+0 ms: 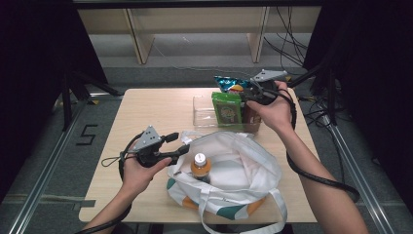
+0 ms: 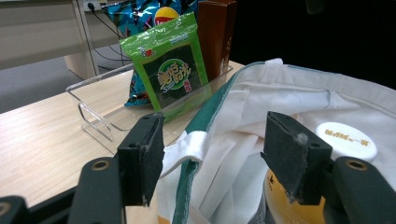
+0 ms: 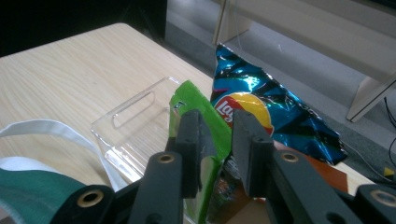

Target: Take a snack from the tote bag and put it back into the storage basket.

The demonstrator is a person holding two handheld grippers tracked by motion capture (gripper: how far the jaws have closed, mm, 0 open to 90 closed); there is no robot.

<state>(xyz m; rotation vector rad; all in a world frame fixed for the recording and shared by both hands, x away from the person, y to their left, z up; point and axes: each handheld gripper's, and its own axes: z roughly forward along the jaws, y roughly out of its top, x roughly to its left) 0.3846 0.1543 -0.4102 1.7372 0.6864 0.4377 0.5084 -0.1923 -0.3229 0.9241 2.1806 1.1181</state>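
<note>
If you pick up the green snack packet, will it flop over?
Probably a bit: the flat green foil snack packet looks thin and light, leaning in the clear plastic tray. Its shiny skin may slip between the right gripper jaws.

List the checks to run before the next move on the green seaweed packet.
1. Right gripper on the green foil seaweed packet: the top edge is between the jaws, but the pads are not pressing. Not ok.
2. Packet upright in the clear plastic tray: ok.
3. White cloth tote bag mouth open: ok.
4. Room in the bag beside the white-capped orange bottle: cannot tell.
5. Left gripper on the bag rim: the jaws are wide and the rim is not pinched. Not ok.
</note>
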